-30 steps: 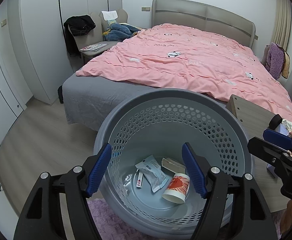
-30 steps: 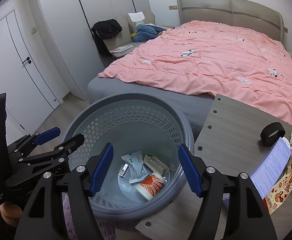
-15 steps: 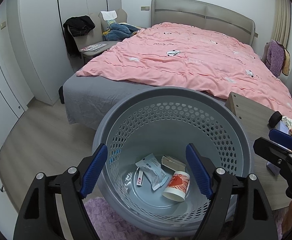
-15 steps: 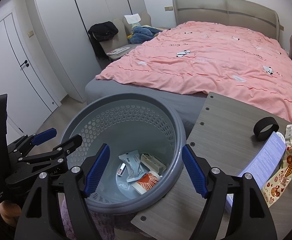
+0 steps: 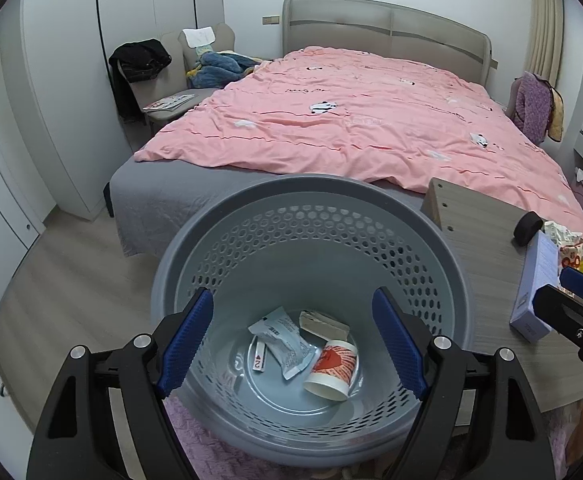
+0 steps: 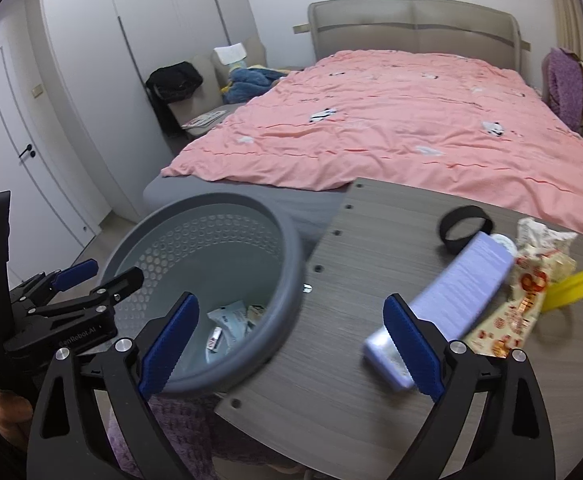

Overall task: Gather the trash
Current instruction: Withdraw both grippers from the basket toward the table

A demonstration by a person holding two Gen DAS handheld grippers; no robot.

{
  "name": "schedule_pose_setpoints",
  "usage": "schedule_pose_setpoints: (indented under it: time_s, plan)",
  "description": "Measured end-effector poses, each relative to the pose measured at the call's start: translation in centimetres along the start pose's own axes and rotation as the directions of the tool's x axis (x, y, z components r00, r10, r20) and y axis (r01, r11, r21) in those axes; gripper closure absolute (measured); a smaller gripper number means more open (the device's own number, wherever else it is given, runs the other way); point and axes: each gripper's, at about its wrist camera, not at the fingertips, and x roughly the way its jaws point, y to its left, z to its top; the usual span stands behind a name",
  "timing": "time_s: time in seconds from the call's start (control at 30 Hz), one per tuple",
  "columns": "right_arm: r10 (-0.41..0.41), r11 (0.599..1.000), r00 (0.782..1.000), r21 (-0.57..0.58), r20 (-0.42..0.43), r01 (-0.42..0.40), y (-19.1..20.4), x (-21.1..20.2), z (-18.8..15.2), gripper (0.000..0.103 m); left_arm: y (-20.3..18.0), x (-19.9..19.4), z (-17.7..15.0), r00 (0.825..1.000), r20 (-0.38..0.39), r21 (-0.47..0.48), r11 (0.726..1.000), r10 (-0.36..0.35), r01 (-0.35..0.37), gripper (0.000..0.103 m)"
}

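1. My left fingers [image 5: 293,338]: spread wide, empty, over the grey basket [image 5: 451,264].
2. My right fingers [image 6: 291,342]: have just been opening wide, nothing between them, over the desk [image 6: 355,280] edge.
3. Basket contents: paper cup [image 5: 331,366] on its side, white wrapper [image 5: 283,334], flat carton [image 5: 323,324], small packet [image 5: 259,358].
4. Desk, right of the basket: lavender box [image 6: 447,308] nearest my right fingers; printed wrapper [image 6: 519,304], yellow piece [image 6: 569,290], black tape roll [image 6: 465,228] farther right.
5. Far: bed with pink duvet [image 5: 371,128].
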Motion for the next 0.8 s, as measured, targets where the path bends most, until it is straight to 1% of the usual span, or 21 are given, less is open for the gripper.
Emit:
schedule_pose_setpoints:
  time_s: [0.2,0.3,0.4,0.5,0.63,0.8]
  plan:
    - [-0.094,0.993,0.996,0.07,0.002,0.094,-4.2,-1.6,-1.4,0.01,-3.0,0.0,0.0,0.999,-0.005,0.052,0.998,-0.042,0.042,0.025]
    - [-0.158,0.98,0.987,0.121,0.011,0.156,-6.7,-2.4,-2.1,0.01,-4.8,-0.1,0.1,0.998,-0.006,0.083,0.994,-0.067,0.068,0.025]
    - [-0.202,0.966,0.979,0.165,0.014,0.197,-8.7,-2.8,-2.5,0.01,-6.4,-0.1,0.1,0.995,-0.01,0.108,0.99,-0.094,0.095,0.025]
    - [-0.244,0.95,0.97,0.201,0.011,0.237,-10.6,-3.2,-3.1,0.01,-7.9,-0.1,0.1,0.994,-0.014,0.132,0.986,-0.104,0.105,0.025]
    - [-0.265,0.938,0.964,0.232,0.002,0.257,-12.5,-3.4,-3.6,0.01,-10.0,-0.1,0.0,0.992,-0.026,0.166,0.978,-0.123,0.126,0.025]
    - [-0.273,0.928,0.962,0.262,0.001,0.263,-14.3,-4.3,-4.2,0.01,-12.8,0.1,0.0,0.987,-0.05,0.214,0.963,-0.156,0.163,0.025]
